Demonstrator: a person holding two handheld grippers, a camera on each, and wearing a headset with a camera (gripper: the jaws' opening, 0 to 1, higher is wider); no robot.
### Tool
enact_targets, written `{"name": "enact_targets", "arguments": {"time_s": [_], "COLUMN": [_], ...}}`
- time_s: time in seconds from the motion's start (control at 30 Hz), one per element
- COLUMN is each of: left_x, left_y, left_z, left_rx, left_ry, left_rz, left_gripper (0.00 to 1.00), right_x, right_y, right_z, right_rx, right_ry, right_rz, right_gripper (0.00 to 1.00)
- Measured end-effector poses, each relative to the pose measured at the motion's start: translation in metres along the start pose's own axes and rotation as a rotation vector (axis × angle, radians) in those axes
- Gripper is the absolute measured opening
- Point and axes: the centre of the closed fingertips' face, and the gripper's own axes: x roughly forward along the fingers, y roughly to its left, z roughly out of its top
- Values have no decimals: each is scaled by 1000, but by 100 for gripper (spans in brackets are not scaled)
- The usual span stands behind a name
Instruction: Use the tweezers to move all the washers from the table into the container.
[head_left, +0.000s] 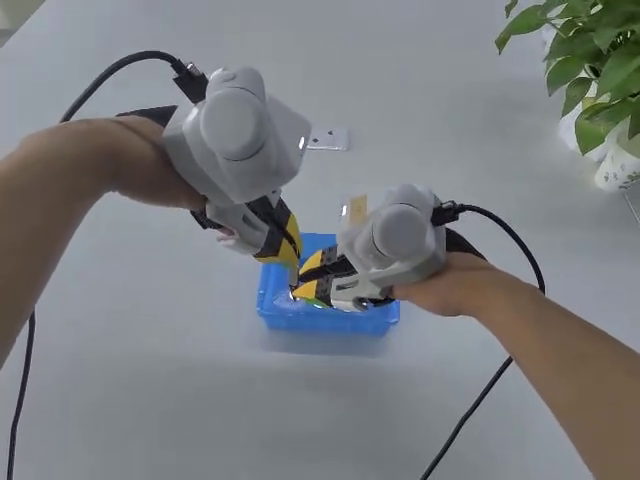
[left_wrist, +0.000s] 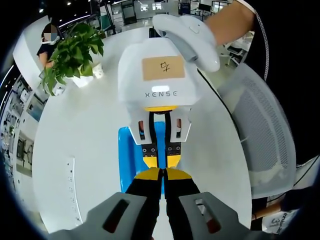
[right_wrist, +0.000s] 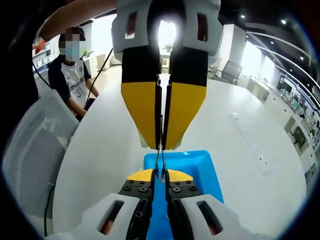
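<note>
A shallow rectangular blue plastic container (head_left: 325, 318) sits on the pale grey-white table (head_left: 150, 380), just toward 6 o'clock of the head view's centre. Both grippers meet above its open top. The left gripper (head_left: 290, 262) reaches in from 10 o'clock and the right gripper (head_left: 305, 285) from 3 o'clock, their yellow-tipped jaws nearly nose to nose.

In the right gripper view, the left gripper's jaws are squeezed narrow on a pair of thin dark metal tweezers (right_wrist: 160, 130). The two slim tweezer arms run almost together toward 6 o'clock, down over the container. Their tips reach the thin slit between the right gripper's own jaws, which stand close together. Whether those jaws pinch the tips I cannot tell. Any washer at the tips is too small to make out.

A green leafy potted plant (head_left: 590, 60) stands at 2 o'clock.
</note>
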Motion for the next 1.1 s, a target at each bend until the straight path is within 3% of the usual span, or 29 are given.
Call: {"name": "enact_targets", "arguments": {"time_s": [0.6, 1.1], "left_x": [25, 35], "left_y": [10, 13], "left_z": [-18, -22], "left_rx": [-15, -32], "left_ry": [-1, -13], "left_rz": [-15, -25], "left_gripper": [4, 4], "right_x": [21, 27], "right_y": [-7, -8], "right_z": [-25, -34], "right_rx": [33, 61], "right_ry": [36, 38], "right_rz": [45, 75], "right_gripper": [9, 9]}}
